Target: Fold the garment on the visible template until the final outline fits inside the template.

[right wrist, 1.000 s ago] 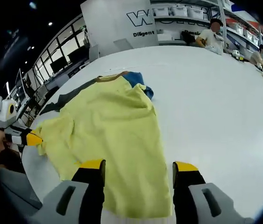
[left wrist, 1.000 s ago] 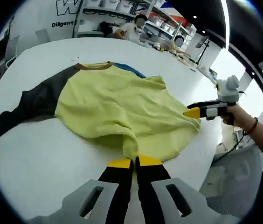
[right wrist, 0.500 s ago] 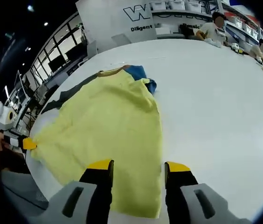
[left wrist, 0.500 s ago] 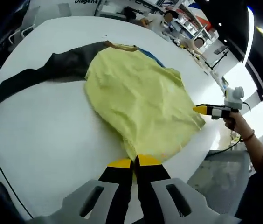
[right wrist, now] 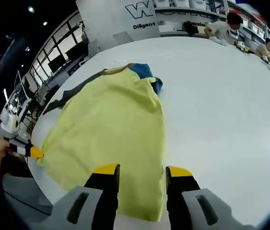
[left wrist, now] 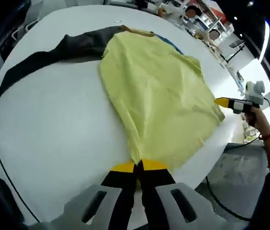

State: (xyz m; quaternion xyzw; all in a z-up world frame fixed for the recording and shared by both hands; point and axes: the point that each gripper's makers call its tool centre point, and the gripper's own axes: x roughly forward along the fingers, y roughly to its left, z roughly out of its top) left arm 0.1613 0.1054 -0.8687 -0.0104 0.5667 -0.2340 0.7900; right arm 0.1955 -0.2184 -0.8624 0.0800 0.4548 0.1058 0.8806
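Table (left wrist: 53, 129): white and round; we see it spread beneath everything in both gripper views.
Garment (left wrist: 159, 96): yellow shirt with a dark sleeve (left wrist: 53, 50) and a blue part (right wrist: 144, 72) at the far end; we find it lying flat, its near hem at the table's near edge.
Left gripper (left wrist: 138, 166): our jaws are pinched together on the garment's near hem corner.
Right gripper (right wrist: 141, 171): our jaws stand apart, straddling the hem; whether they touch the cloth we cannot tell.
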